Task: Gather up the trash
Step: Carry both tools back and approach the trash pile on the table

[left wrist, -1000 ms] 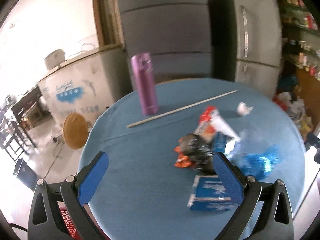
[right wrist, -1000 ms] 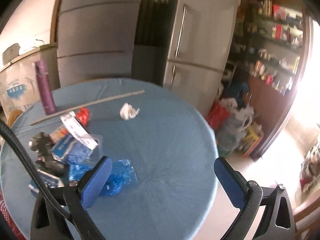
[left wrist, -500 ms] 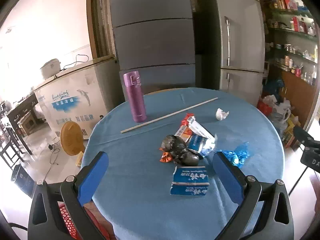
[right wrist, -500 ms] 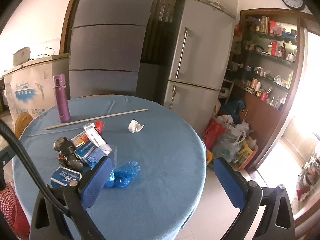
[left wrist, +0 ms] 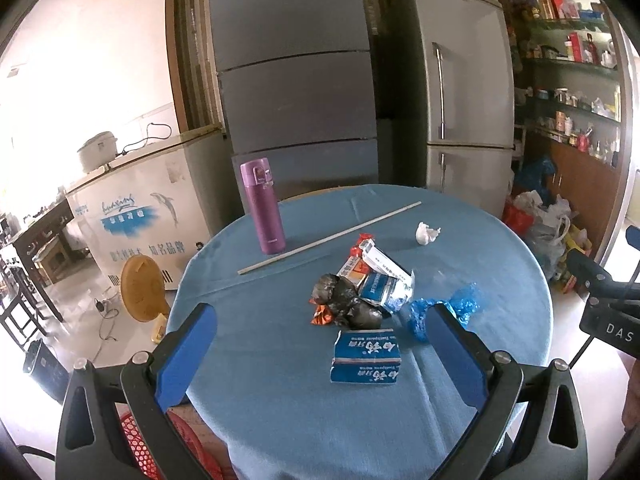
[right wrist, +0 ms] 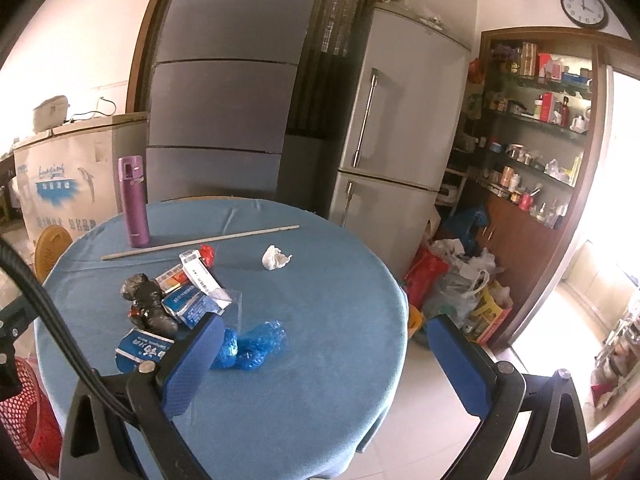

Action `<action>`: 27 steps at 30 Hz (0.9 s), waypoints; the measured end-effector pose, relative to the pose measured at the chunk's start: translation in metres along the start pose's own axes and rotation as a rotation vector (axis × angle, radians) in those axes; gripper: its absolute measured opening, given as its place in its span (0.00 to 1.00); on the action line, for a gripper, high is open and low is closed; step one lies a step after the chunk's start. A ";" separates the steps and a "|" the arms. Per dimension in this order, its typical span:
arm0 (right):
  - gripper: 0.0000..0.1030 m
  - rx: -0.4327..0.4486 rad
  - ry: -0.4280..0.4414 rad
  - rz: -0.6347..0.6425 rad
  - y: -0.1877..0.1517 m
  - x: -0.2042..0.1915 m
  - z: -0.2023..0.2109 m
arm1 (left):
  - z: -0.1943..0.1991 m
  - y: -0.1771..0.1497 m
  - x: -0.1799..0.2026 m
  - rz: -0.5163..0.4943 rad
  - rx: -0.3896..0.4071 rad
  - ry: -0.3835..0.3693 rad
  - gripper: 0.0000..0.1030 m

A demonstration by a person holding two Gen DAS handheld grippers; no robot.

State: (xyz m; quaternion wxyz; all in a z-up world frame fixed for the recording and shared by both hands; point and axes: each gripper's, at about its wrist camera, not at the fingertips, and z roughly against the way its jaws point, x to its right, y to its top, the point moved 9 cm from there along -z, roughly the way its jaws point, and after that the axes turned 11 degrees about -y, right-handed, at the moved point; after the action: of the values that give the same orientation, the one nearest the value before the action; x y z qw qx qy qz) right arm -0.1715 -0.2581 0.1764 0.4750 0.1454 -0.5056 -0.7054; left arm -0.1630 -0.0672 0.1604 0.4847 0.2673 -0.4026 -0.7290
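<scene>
In the left wrist view, the left gripper (left wrist: 320,352) was held wide apart, with nothing between its two blue pads, above the near edge of one round blue table (left wrist: 280,400). One pile of trash (left wrist: 360,296) was seen in the middle of the table. One blue box (left wrist: 365,357) lay just in front of the pile. One blue plastic wrap (left wrist: 444,310) lay to its right. One white paper ball (left wrist: 426,233) sat farther back, apart from the pile. One purple bottle (left wrist: 262,208) stood upright beside one long thin stick (left wrist: 330,238). One red basket (left wrist: 176,448) was seen low at the table's near left.

In the right wrist view, the right gripper (right wrist: 324,364) was also spread wide and held nothing. The same pile of trash (right wrist: 176,292), blue box (right wrist: 142,350), blue plastic wrap (right wrist: 252,344), white paper ball (right wrist: 275,258), purple bottle (right wrist: 133,201) and stick (right wrist: 200,242) were seen on the table (right wrist: 320,360). One clock (right wrist: 584,7) was hung high on the wall.
</scene>
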 end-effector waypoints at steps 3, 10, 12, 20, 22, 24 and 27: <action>1.00 -0.004 -0.012 0.008 -0.002 0.002 0.002 | 0.000 -0.002 0.000 0.001 -0.006 -0.006 1.00; 1.00 -0.028 -0.024 0.006 -0.009 0.012 -0.002 | -0.002 -0.004 0.005 -0.011 -0.018 -0.027 1.00; 1.00 -0.036 -0.027 0.004 -0.010 0.015 -0.005 | -0.005 -0.005 0.008 -0.017 -0.026 -0.031 1.00; 1.00 -0.141 0.023 -0.045 -0.028 0.031 -0.033 | -0.020 -0.006 0.021 -0.046 -0.065 -0.043 1.00; 1.00 -0.168 0.034 -0.065 -0.035 0.036 -0.041 | -0.025 -0.006 0.025 -0.052 -0.076 -0.044 1.00; 1.00 -0.193 0.041 -0.084 -0.042 0.040 -0.050 | -0.030 -0.006 0.031 -0.065 -0.089 -0.045 1.00; 1.00 -0.227 0.048 -0.114 -0.051 0.050 -0.062 | -0.037 -0.005 0.043 -0.087 -0.105 -0.048 1.00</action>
State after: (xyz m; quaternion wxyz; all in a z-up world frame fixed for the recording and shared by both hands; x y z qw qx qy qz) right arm -0.1807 -0.3329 0.1187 0.4593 0.1360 -0.4019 -0.7804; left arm -0.1534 -0.1178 0.1362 0.4563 0.2414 -0.3633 -0.7756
